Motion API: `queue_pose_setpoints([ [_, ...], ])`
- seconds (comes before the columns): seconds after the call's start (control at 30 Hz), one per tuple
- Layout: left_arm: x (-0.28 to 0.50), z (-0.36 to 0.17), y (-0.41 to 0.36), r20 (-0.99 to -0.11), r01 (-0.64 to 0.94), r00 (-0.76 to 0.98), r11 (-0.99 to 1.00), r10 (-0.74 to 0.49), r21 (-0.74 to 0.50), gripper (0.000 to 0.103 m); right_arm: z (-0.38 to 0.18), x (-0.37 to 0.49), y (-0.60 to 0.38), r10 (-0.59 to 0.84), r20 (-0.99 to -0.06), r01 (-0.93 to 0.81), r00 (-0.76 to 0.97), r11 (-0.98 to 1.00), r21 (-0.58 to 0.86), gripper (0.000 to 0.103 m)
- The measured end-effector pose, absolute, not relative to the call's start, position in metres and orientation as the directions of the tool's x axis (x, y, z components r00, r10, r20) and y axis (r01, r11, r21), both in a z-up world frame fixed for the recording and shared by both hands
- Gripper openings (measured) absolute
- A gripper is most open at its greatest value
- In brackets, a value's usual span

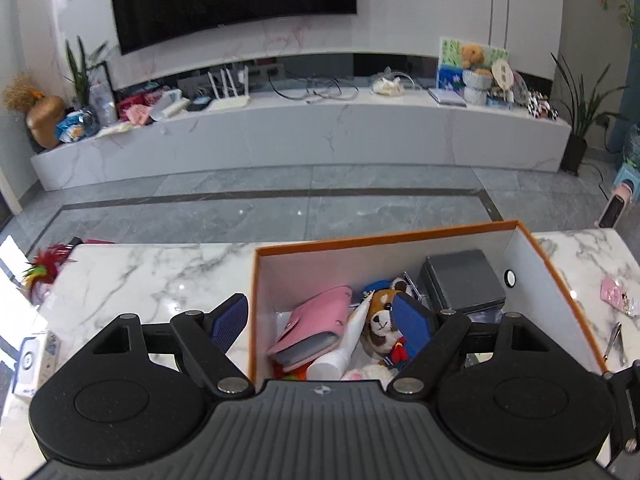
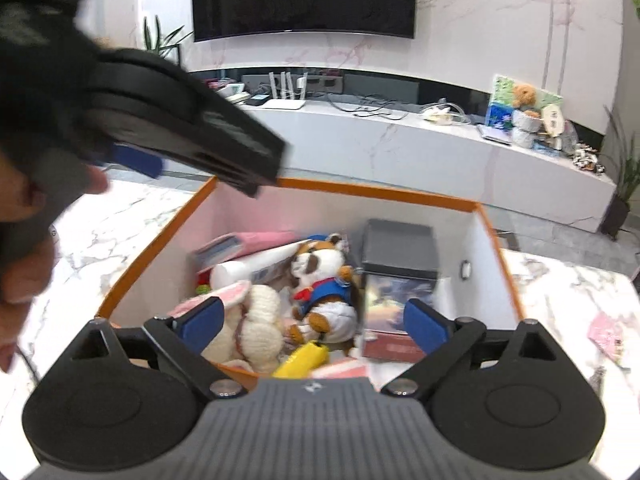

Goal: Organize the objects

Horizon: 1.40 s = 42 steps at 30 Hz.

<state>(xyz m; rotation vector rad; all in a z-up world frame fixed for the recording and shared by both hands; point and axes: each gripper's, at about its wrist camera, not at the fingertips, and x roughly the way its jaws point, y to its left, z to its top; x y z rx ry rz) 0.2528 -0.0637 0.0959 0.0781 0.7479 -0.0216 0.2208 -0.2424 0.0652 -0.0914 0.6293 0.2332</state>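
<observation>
Both grippers hang over the box (image 1: 452, 236), a rectangular cardboard carton with an orange rim and plain white inner walls, sitting on a glossy white marble-veined table (image 1: 152, 276). My left gripper (image 1: 320, 320) has its jaws wide apart, nothing between the ribbed blue pads (image 1: 229, 316); one pad sits outside the box's left wall, the other over its inside. My right gripper (image 2: 314, 320) also has jaws spread with nothing clamped, pads over the box contents.

Inside the box:
- a soft pink wallet (image 1: 312, 330) with a snap flap, tilted against the left wall
- a white tube (image 1: 348, 344), smooth plastic, lying slanted beside the wallet
- a fuzzy brown-and-white plush animal (image 2: 324, 288) in a blue outfit with red scarf, lying in the middle
- a cream woolly plush rabbit (image 2: 256, 320) with pink-lined ears, near corner, touching the plush animal
- a dark grey square tin (image 1: 464, 280), matte lid, at the far right
- a glossy yellow object (image 2: 304, 360) at the near wall, shape hard to tell

Small metal clippers (image 1: 614, 344) lie on the table right of the box. In the right wrist view, a hand (image 2: 24, 240) grips the left gripper's black handle, blurred.
</observation>
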Motion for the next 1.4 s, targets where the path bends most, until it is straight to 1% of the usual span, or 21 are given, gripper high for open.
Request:
queue_pose_setpoints([
  [0.17, 0.216, 0.104, -0.06, -0.64, -0.025, 0.767, 0.999, 0.043, 0.037, 0.094, 0.076, 0.207, -0.261, 0.137, -0.589, -0.184, 0.796, 0.983, -0.02, 0.099],
  [0.33, 0.182, 0.086, -0.059, -0.668, -0.081, 0.739, 0.996, 0.085, 0.037, 0.094, 0.078, 0.187, -0.279, 0.083, -0.596, -0.136, 0.799, 0.99, -0.045, 0.099],
  [0.5, 0.158, 0.071, -0.063, -0.705, -0.121, 0.696, 0.99, 0.135, 0.071, 0.094, 0.078, 0.169, -0.294, 0.034, -0.611, -0.091, 0.791, 0.994, -0.063, 0.1],
  [0.57, 0.148, 0.068, -0.062, -0.708, -0.123, 0.696, 0.991, 0.12, 0.048, 0.094, 0.08, 0.163, -0.299, 0.016, -0.609, -0.071, 0.793, 0.995, -0.067, 0.1],
  [0.7, 0.137, 0.063, -0.058, -0.728, -0.116, 0.686, 0.991, 0.027, -0.072, 0.094, 0.082, 0.157, -0.303, 0.008, -0.606, -0.059, 0.796, 0.996, -0.065, 0.101],
  [0.77, 0.137, 0.062, -0.059, -0.733, -0.116, 0.68, 0.988, 0.006, -0.1, 0.094, 0.082, 0.157, -0.304, 0.001, -0.604, -0.056, 0.797, 0.996, -0.072, 0.101],
  [1.0, 0.142, 0.05, -0.069, -0.758, -0.115, 0.652, 0.99, 0.015, -0.079, 0.094, 0.076, 0.165, -0.298, -0.019, -0.619, -0.055, 0.785, 0.993, -0.1, 0.101],
  [1.27, 0.143, 0.049, -0.07, -0.751, -0.116, 0.658, 0.992, 0.044, -0.043, 0.094, 0.07, 0.168, -0.288, -0.033, -0.627, -0.064, 0.779, 0.989, -0.132, 0.101],
  [1.4, 0.143, 0.048, -0.067, -0.753, -0.115, 0.656, 0.992, 0.041, -0.045, 0.094, 0.069, 0.168, -0.285, -0.036, -0.629, -0.072, 0.777, 0.987, -0.145, 0.101],
])
